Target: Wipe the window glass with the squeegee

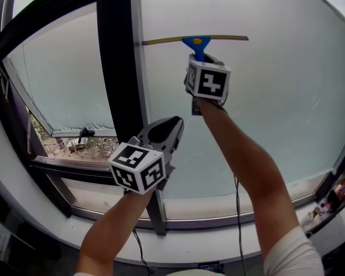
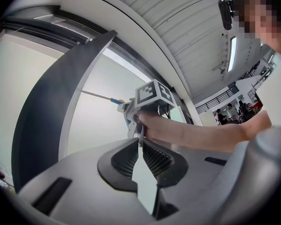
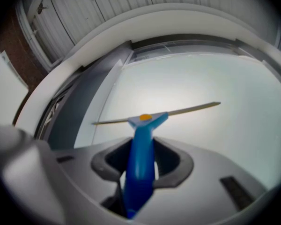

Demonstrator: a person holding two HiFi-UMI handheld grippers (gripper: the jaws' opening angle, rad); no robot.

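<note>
Nearest my camera sat the left gripper (image 1: 170, 126), low at 7 o'clock in the head view, with its marker cube (image 1: 138, 168) turned toward me. Its jaws were pressed together and held nothing; in the left gripper view the tips met on bare air with pale glass behind them. Up at 12 o'clock the right gripper (image 1: 202, 56) was raised on an outstretched arm, jaws clamped on the blue handle (image 3: 139, 163) of the squeegee (image 1: 196, 39). The handle stood upright between the pads, and the blade (image 1: 224, 38) ran across the window glass (image 1: 270, 102) from 9 to 3 o'clock, slightly tilted. The blade's left end lay just beside the dark frame post (image 1: 118, 56). I could not tell whether the rubber was pressing on the pane. Out at 9 o'clock, beyond the post, a side pane (image 1: 63, 79) stood swung open
</note>
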